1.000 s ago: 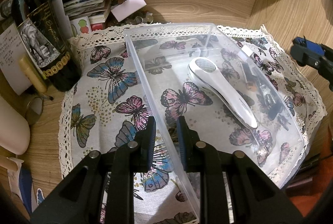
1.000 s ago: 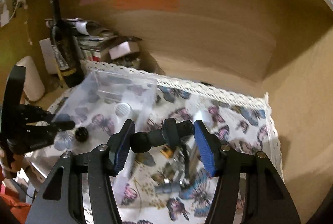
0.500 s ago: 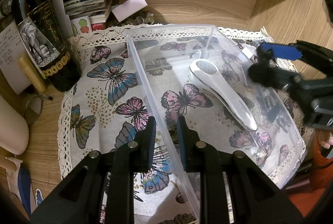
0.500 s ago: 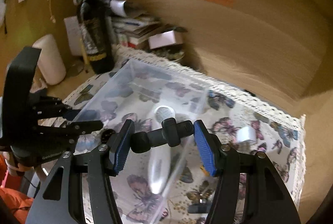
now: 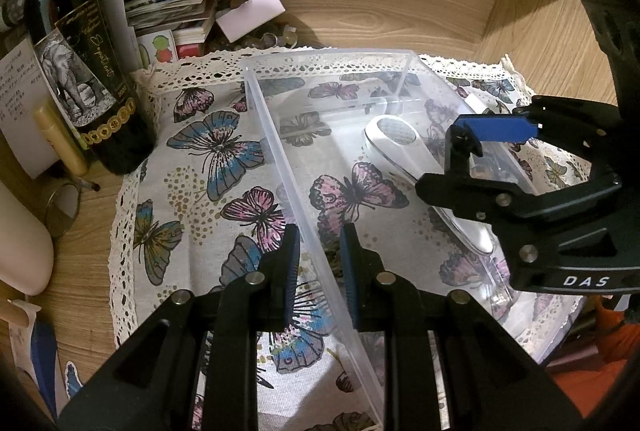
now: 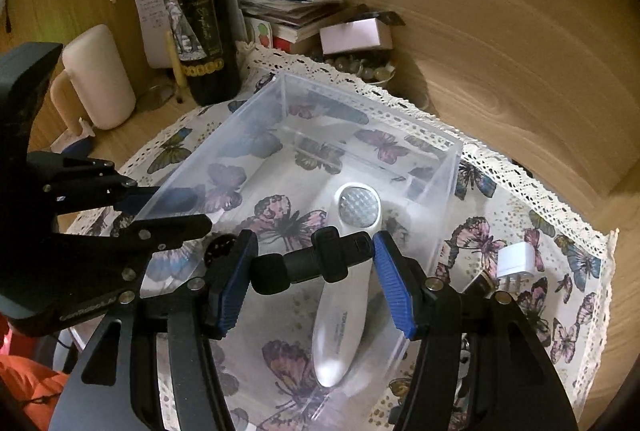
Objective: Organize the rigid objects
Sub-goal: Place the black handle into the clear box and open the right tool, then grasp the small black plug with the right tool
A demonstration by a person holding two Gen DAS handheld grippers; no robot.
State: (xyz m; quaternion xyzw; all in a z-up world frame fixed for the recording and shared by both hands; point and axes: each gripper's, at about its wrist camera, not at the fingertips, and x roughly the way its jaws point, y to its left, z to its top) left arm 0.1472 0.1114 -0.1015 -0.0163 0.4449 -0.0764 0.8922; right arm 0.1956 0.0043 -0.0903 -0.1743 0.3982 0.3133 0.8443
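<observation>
Clear plastic bin (image 5: 288,167), rectangular, thin-walled, stood on a butterfly-print cloth (image 5: 208,167) with a crocheted lace edge, spread over the wood-grain desk (image 5: 360,11). Left tool (image 5: 318,263), black frame with ribbed blue pads, was pinched shut on the bin's near long wall, one pad inside and one outside. Inside the bin lay a glossy white handheld device (image 6: 344,295), elongated, with a round gridded face at its far end. Right tool (image 6: 312,275) held a matte black cylindrical part with a blocky collar (image 6: 316,263) crosswise between its blue pads, jaws partly apart around it, above the bin's interior. On the cloth outside the bin, right side: a small white plug adapter (image 6: 516,259). Behind: a dark glass wine bottle (image 6: 200,27), a cream candle (image 6: 100,79), stacked papers and booklets (image 6: 280,3)
</observation>
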